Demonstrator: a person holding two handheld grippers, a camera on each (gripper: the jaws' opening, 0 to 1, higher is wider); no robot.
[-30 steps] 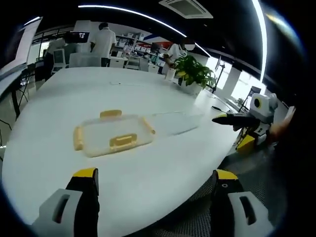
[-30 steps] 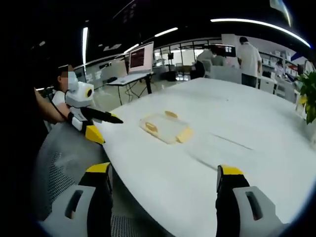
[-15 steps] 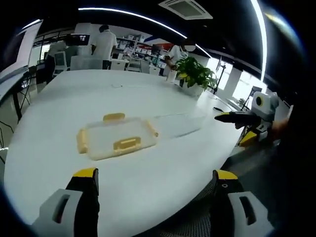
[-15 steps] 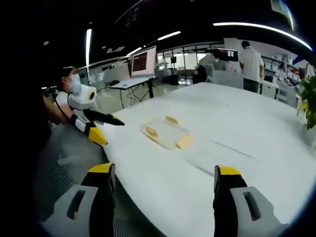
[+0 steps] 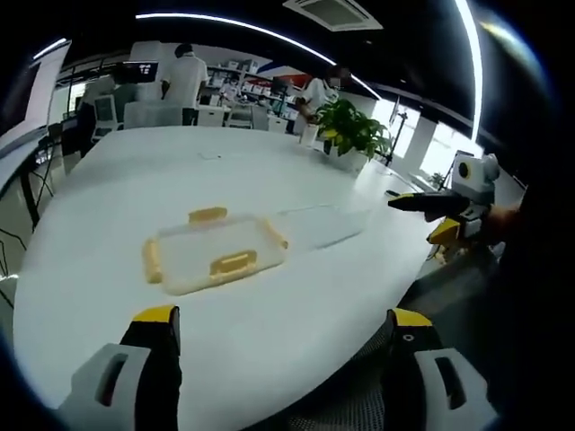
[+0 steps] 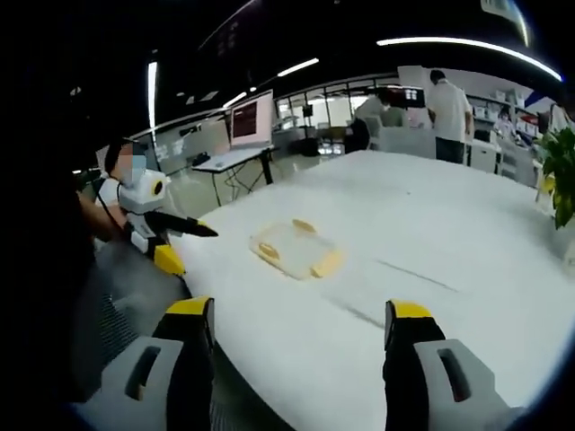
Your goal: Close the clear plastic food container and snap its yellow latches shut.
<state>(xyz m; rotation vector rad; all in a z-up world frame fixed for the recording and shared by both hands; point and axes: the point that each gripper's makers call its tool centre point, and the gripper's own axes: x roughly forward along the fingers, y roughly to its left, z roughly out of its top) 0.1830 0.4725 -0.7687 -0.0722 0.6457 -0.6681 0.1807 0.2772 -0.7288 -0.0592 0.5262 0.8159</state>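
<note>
You won't find any text, label, brand or number that can be read here. The monitor (image 6: 252, 118) on the far desk in your right gripper view seems to show lines of writing, but they are too small and blurred to make out.

One lid (image 5: 213, 252), four yellow latches (image 5: 233, 263), one container base (image 5: 323, 224), one plant (image 5: 352, 130).

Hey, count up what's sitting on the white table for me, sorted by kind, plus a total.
Clear container lid with yellow latches: 1
Clear container base: 1
Potted plants: 1
Total: 3
</note>
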